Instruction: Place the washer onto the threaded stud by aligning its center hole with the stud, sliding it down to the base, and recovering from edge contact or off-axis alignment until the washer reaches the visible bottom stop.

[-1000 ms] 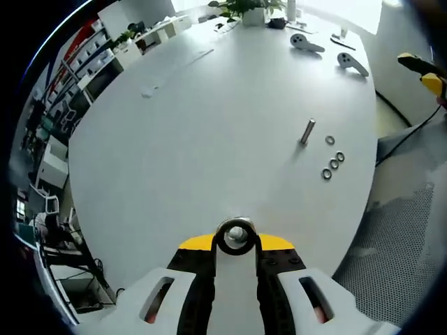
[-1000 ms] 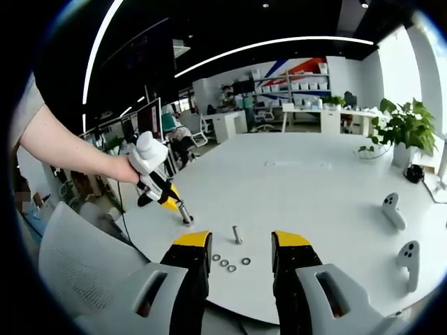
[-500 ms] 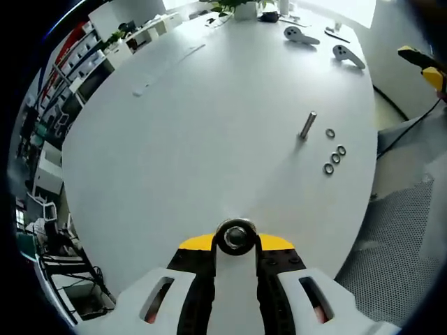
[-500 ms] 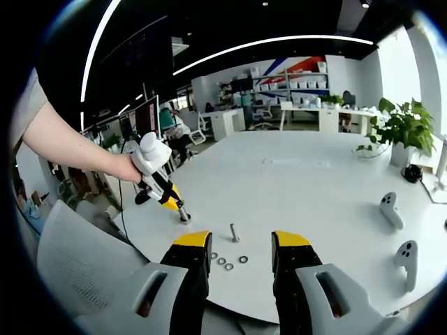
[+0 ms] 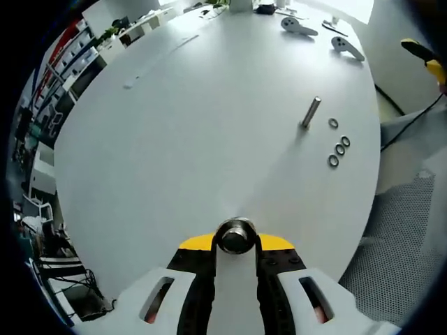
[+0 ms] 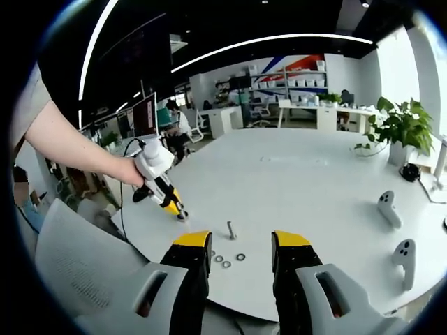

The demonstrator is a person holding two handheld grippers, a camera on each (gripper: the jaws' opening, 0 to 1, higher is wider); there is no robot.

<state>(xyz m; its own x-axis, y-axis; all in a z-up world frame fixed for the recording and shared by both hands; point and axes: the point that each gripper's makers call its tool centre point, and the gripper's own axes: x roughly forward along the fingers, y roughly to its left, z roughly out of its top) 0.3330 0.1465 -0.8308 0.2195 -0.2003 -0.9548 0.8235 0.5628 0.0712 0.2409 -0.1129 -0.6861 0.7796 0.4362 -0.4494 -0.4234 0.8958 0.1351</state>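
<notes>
A large white worktop [image 5: 174, 139] is seen in both views. In the left gripper view, the left gripper [image 5: 237, 241] is held over the near edge of the worktop; its fingers [image 5: 199, 243] are pressed in on a metal stud [image 5: 236, 236], seen end-on as a round grey ring between the yellow tips. Farther across the worktop, a second threaded stud [image 5: 311, 112] stands upright, slightly tilted in this fisheye view. Just beside it lie four washers: one washer [image 5: 333, 123] alone nearest the stud, and a row of three washers [image 5: 339, 151] a little farther off, lying flat on the worktop and close to its edge. Two white controllers [image 5: 321, 36] lie at the far end.

In the right gripper view, the right gripper [image 6: 239, 246] hovers at the worktop's edge, its fingers [image 6: 191, 244] spread apart with nothing between them. The upright stud [image 6: 230, 229] and the washers [image 6: 228, 259] are seen through the gap, near the edge. The left gripper [image 6: 164, 195] is seen at the left, held by a person's hand [image 6: 133, 173], tip down at the worktop. A potted plant [image 6: 404, 129] stands at the far right.
</notes>
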